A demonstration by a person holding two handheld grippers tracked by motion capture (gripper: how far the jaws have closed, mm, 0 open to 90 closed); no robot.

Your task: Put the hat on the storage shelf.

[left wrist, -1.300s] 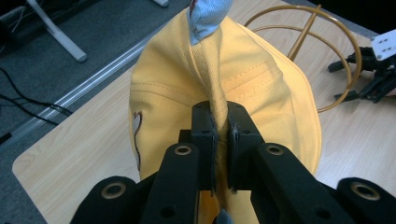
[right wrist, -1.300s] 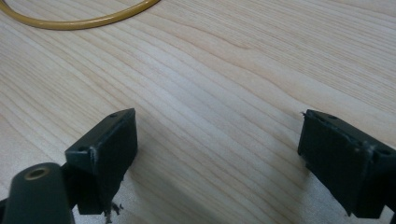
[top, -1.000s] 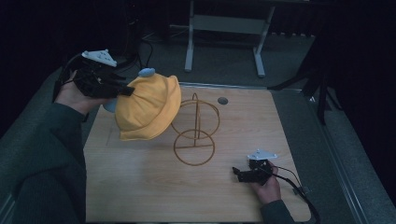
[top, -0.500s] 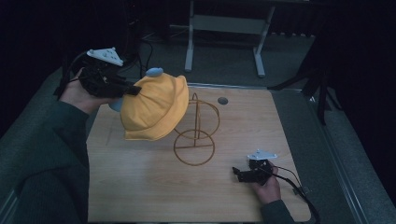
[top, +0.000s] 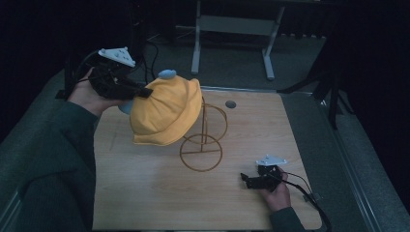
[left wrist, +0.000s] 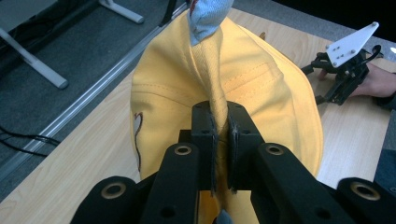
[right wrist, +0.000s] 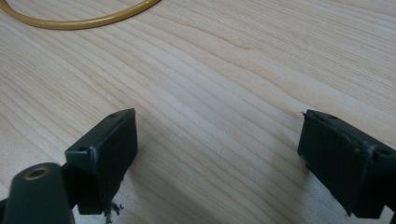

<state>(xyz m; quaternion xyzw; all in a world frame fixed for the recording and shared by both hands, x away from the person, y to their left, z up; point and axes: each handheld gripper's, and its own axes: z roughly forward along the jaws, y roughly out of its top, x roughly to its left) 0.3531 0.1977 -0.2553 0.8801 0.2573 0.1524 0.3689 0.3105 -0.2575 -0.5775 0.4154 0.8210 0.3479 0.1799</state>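
A yellow hat (top: pixel 167 113) with a light blue part (top: pixel 167 74) at its top hangs in the air over the left half of the table, just left of a gold wire stand (top: pixel 203 140). My left gripper (top: pixel 145 92) is shut on a fold of the yellow hat (left wrist: pixel 219 84), seen pinched between the jaws of my left gripper (left wrist: pixel 219 135). My right gripper (top: pixel 246 180) rests low on the wood at the front right, open, with bare wood between its fingers (right wrist: pixel 109 144). An arc of the wire stand's base ring (right wrist: pixel 79 21) lies beyond my right gripper (right wrist: pixel 217 154).
The wooden table (top: pixel 145 193) has a small dark round hole (top: pixel 230 104) near its back edge. Grey padding surrounds the table, and a metal frame (top: pixel 232 24) stands behind it. A cable (top: pixel 309 193) trails from the right gripper.
My left gripper has carried the hat up and to the right, closer over the wire stand. The right gripper has stayed put.
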